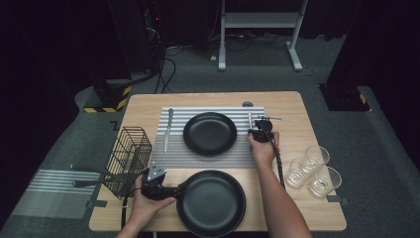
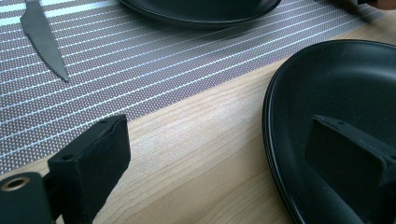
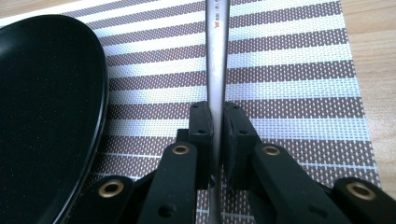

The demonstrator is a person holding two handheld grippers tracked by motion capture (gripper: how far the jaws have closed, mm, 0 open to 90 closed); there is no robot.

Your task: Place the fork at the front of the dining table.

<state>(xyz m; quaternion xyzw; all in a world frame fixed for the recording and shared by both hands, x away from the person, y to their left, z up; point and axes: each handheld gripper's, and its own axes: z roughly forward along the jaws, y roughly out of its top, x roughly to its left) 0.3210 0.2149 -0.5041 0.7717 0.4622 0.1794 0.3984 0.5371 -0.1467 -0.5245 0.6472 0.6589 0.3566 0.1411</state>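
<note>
The wooden table (image 1: 297, 106) carries one striped placemat (image 1: 208, 156) at its far centre, and the place setting on it is judged partly laid. A black plate (image 1: 210, 133) sits centred on the mat, and a knife (image 1: 168, 130) lies flat on the mat just left of that plate, point toward the near side; both items appear settled. A second black plate (image 1: 211, 202) rests on bare wood at the near edge, with no mat beneath it. The left gripper (image 1: 166, 191) stands at the left rim of this near plate, jaws apart, one over the wood and one over the plate's inner surface, as the left gripper view shows; the rim lies between them but the pads do not press on it. The right gripper (image 3: 217, 135) is clamped on the flat metal handle of a utensil (image 3: 217, 56), held low over the mat just right of the far plate; its working end is not legible, though in the high view it looks like a fork. Releasing it there is judged the step in hand. A wire basket (image 1: 130, 159) holding further utensils stands at the left edge, and three glasses (image 1: 313, 171) wait near the right edge, none yet placed.
</note>
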